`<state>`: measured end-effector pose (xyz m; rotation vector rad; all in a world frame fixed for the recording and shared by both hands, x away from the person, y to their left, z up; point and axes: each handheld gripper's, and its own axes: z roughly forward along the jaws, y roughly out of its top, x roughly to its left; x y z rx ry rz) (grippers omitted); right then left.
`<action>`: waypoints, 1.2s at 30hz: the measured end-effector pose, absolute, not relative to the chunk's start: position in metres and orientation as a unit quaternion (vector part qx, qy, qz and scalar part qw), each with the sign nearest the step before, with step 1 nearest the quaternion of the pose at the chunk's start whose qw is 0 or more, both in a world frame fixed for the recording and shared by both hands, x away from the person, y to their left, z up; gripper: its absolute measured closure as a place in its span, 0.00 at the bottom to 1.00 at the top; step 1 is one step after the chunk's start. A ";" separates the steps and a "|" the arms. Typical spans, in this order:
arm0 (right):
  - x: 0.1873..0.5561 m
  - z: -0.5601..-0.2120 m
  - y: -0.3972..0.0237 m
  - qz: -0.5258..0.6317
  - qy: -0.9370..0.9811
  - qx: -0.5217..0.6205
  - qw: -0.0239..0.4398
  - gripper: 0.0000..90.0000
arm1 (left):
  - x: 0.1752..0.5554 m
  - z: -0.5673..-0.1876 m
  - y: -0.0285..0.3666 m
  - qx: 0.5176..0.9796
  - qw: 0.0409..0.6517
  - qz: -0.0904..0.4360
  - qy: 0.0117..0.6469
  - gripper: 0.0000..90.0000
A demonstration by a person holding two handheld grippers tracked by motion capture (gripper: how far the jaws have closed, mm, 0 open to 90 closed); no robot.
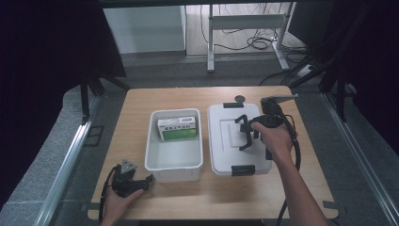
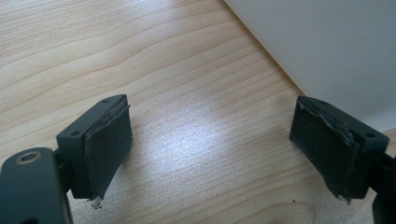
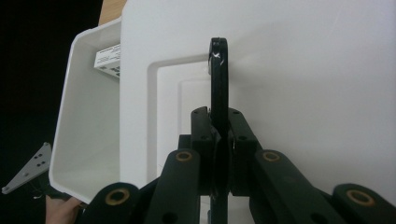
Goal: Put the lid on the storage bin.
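A white storage bin (image 1: 149, 141) stands open on the wooden table, with a green and white box (image 1: 177, 128) lying inside at its far end. To its right lies the white lid (image 1: 226, 146) with a black handle (image 1: 244, 139) swung upright. My right gripper (image 1: 251, 128) is shut on that handle. In the right gripper view the jaws (image 3: 219, 135) pinch the thin black handle (image 3: 218, 70) above the lid (image 3: 303, 93). My left gripper (image 1: 148, 180) rests near the bin's front left corner, open with nothing between its pads (image 2: 210, 149).
Black latches sit at the lid's near edge (image 1: 243, 170) and far edge (image 1: 233, 105). In the left gripper view the bin's white wall (image 2: 327, 46) rises just past the right pad. Bare wood (image 1: 136, 101) surrounds the bin. Desk legs and cables lie on the floor beyond the table.
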<state>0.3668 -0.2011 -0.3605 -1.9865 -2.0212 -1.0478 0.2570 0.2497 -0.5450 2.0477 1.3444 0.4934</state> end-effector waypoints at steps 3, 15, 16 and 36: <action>0.367 -0.358 -0.195 -0.347 -0.670 -0.653 0.062 0.94 | 0.257 -0.545 0.250 0.778 0.315 0.187 0.510 0.14; 0.367 -0.348 -0.178 -0.354 -0.678 -0.640 0.069 0.94 | 0.257 -0.545 0.250 0.778 0.315 0.187 0.510 0.14; 0.367 -0.348 -0.177 -0.356 -0.678 -0.640 0.070 0.94 | 0.257 -0.545 0.250 0.778 0.315 0.187 0.510 0.14; 0.367 -0.336 -0.145 -0.358 -0.686 -0.629 0.081 0.94 | 0.257 -0.545 0.250 0.778 0.316 0.187 0.510 0.14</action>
